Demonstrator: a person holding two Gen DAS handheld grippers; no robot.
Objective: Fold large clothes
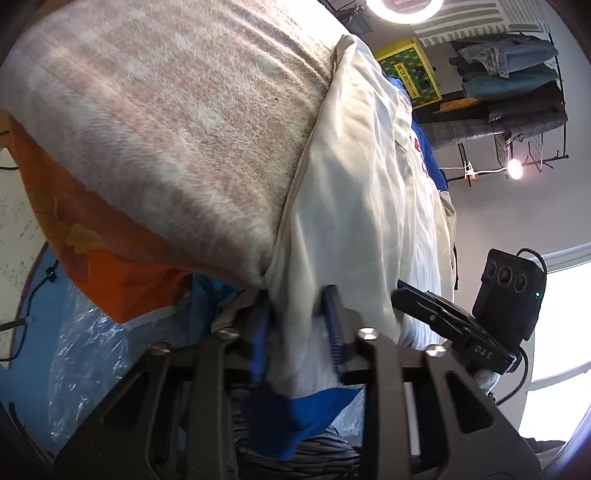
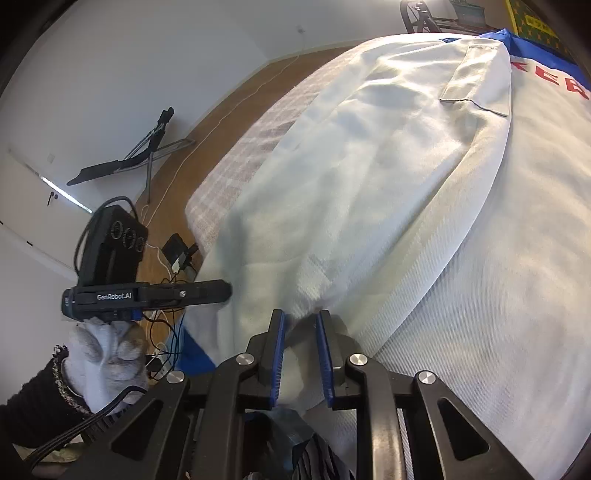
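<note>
Left gripper (image 1: 297, 328): its two blue-padded fingers are closed on a bunch of the large cream-white cotton garment with blue trim (image 1: 362, 192), cloth filling the gap between the pads, presumably to lift one end of a fold.
Right gripper (image 2: 299, 345): narrow, its two blue pads pinching a ridge of the same garment (image 2: 369, 192) at the near edge (a second grip, so the cloth can be carried level, I judge).
Gloved hand (image 2: 107, 358): one grey knit glove shows in the right wrist view, holding the other black tool with its camera box just beside the cloth.
Garment's place: spread over the pinkish-beige checked woollen blanket (image 1: 166, 122) on a bed-like surface, its near edge gathered in both grippers; one patch pocket (image 2: 476, 81) and red lettering (image 2: 554, 79) face up.
Below the blanket: one orange flowered sheet (image 1: 96, 251) hangs at the side, with clear plastic film (image 1: 85, 350) under it.
Floor: one black folding stand (image 2: 122, 162) and loose cables lie well apart from the bed.
Far wall: one rack of folded jeans and dark clothes (image 1: 513, 85), one round ceiling lamp (image 1: 402, 9).
Count: two grippers, one garment in work.
</note>
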